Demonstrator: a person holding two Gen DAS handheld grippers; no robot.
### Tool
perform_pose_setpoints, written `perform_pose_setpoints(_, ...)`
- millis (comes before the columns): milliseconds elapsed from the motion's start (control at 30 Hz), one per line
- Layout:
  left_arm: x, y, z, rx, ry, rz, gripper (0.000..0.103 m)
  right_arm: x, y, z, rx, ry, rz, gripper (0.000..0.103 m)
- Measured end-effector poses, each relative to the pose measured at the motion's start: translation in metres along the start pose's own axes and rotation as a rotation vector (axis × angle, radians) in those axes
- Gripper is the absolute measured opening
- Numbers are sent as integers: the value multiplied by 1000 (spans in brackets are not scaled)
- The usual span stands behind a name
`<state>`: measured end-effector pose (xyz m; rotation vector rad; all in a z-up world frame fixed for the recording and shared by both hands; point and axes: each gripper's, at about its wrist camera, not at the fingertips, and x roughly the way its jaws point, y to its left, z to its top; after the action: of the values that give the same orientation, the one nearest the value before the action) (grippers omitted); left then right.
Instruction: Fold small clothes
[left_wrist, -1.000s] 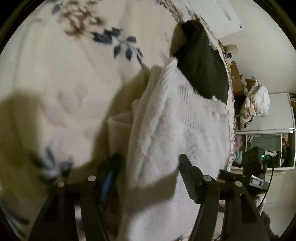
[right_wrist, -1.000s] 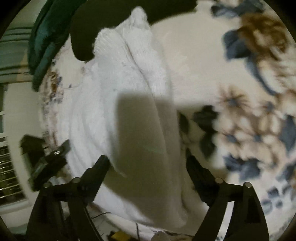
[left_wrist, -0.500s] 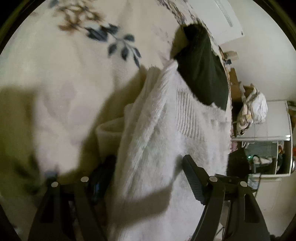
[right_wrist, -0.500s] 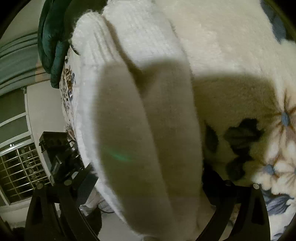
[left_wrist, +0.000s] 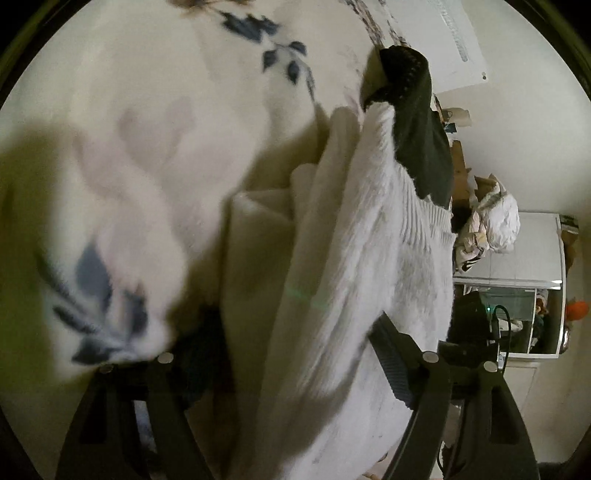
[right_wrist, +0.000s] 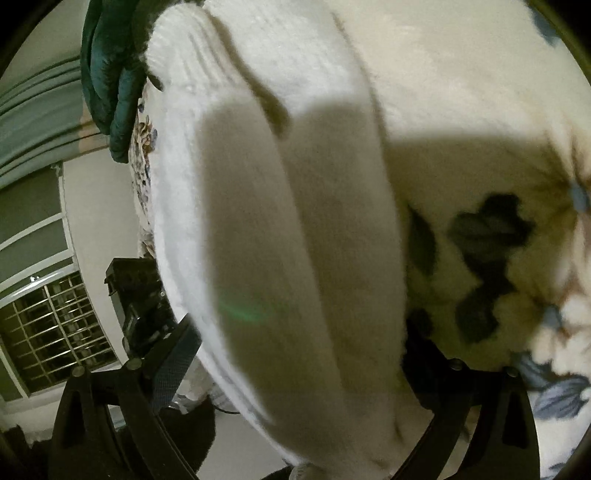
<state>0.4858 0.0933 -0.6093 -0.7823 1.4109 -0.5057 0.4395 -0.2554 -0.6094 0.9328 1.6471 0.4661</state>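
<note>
A fluffy white knitted garment (left_wrist: 354, 266) lies on a cream floral blanket (left_wrist: 140, 122), partly folded with a layer turned up. My left gripper (left_wrist: 295, 350) is open, its jaws wide on either side of the garment's near edge. The garment also fills the right wrist view (right_wrist: 295, 229). My right gripper (right_wrist: 299, 354) is open, its jaws astride the garment's near end. A dark garment (left_wrist: 421, 136) lies at the white one's far end.
The blanket with blue and brown flowers (right_wrist: 491, 251) covers the surface. A dark green quilted piece (right_wrist: 110, 74) lies at the far edge. A black box with cable (left_wrist: 476, 321), a cabinet (left_wrist: 517, 258) and a barred window (right_wrist: 48, 325) stand beyond the edge.
Both grippers have moved forward over the white garment, which now sits deeper between the jaws. The garment's near layer has lifted and bunched. Both stay open.
</note>
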Motion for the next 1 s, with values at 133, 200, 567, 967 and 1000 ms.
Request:
perform_pose_setpoints(133, -5, -13, -1, 37, -32, 5, 48, 12, 5, 0, -7, 24, 36, 101)
perform_pose_setpoints(200, -6, -18, 0, 55, -42, 26, 38, 25, 16, 0, -46, 24, -28, 100)
perform_pose_setpoints(567, -19, -57, -2, 137, -127, 53, 27, 11, 28, -15, -48, -117, -72, 47)
perform_pose_setpoints(967, -55, -119, 32, 202, -202, -14, 27, -55, 101, -18, -181, -265, -65, 44)
perform_pose_setpoints(1000, -57, -128, 39, 207, -209, -19, 27, -71, 113, -15, -192, -274, -63, 44)
